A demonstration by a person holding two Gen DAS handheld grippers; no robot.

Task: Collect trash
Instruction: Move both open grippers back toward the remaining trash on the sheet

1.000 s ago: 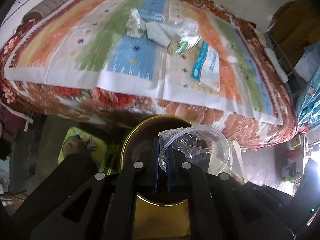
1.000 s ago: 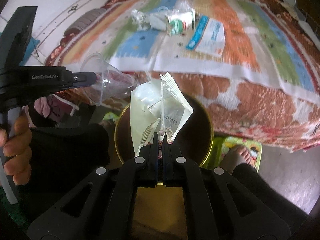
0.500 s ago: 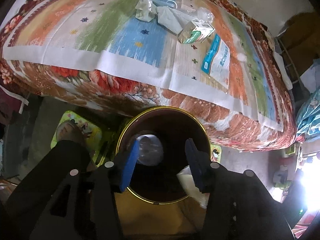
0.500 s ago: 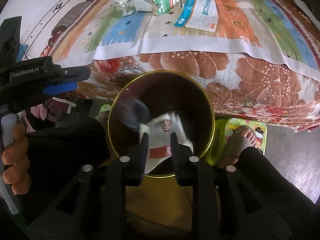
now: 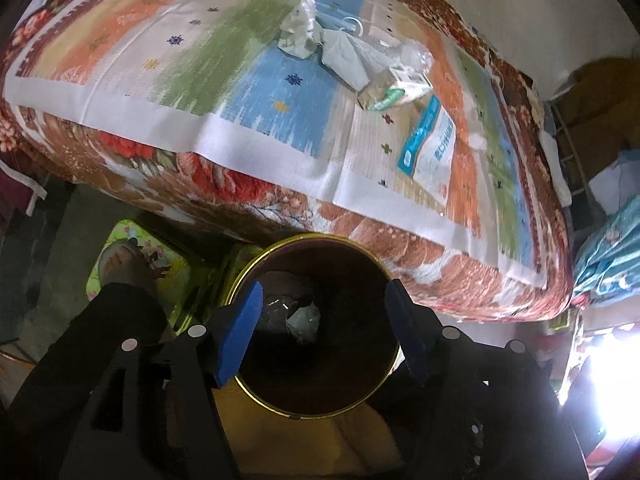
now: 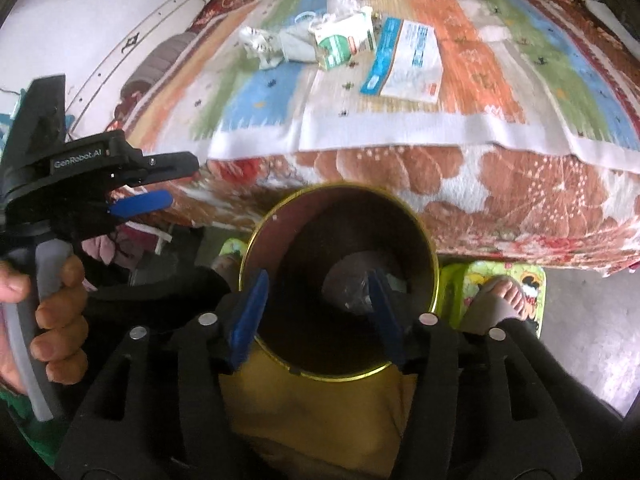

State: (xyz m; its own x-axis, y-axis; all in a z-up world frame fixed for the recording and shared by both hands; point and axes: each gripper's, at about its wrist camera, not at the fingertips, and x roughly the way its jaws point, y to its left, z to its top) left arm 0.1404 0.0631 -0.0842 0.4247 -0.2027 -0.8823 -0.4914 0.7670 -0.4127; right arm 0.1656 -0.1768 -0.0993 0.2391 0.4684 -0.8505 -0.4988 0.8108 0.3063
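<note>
Below both grippers, upright bin [image 5: 312, 344]

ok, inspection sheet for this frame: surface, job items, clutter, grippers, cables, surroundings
Surface: bed with striped cloth over a floral blanket.
Job's things: gold-rimmed bin below the bed edge, with a clear plastic cup and a pale wrapper inside. On the cloth: crumpled wrapper, green-and-white carton, blue-and-white packet.
Clutter: nothing seen.
Grippers: left gripper and right gripper have both just been opening; both are open over the bin, with nothing between the fingers.
Cables: nothing seen.
Surroundings: a person's foot on a green mat beside the bin; white wall behind the bed.
</note>
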